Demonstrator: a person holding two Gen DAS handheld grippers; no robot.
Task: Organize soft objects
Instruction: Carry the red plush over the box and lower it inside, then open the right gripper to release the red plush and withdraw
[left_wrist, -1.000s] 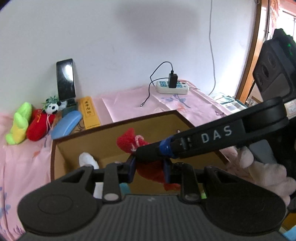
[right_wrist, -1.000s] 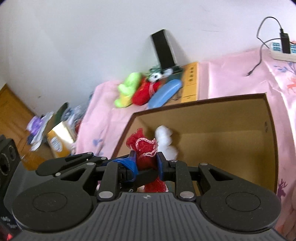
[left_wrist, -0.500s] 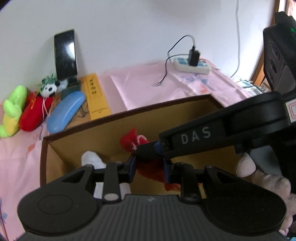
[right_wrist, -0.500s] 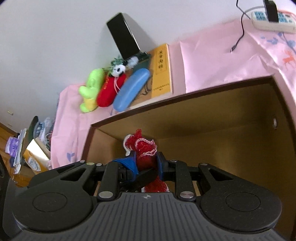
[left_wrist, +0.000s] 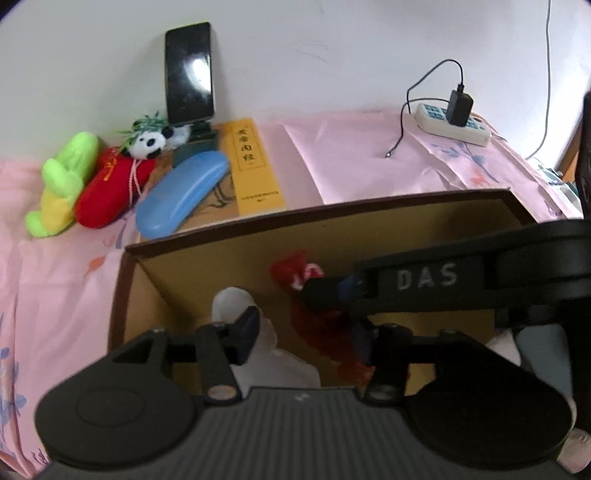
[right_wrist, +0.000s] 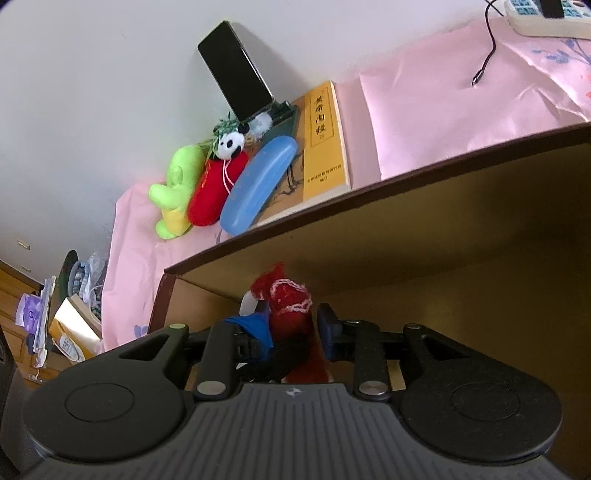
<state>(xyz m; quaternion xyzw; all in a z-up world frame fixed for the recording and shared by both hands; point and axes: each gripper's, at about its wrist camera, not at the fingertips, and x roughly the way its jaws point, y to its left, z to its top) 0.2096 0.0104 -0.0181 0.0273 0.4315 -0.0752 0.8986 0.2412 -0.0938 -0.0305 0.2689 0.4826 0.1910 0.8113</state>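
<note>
Both your left gripper (left_wrist: 306, 338) and right gripper (right_wrist: 293, 323) are opening, dropping the fuzzy red knitted toy (right_wrist: 290, 314) into the brown cardboard box (left_wrist: 369, 210), while green and red plushes outside remain.

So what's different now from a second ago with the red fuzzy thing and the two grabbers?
Both grabbers sank into the cardboard box and are letting go: the left gripper and right gripper are opening their jaws, with the red knitted thing loose between them. The white soft thing in the box and the plush toys by the wall stayed put.
</note>
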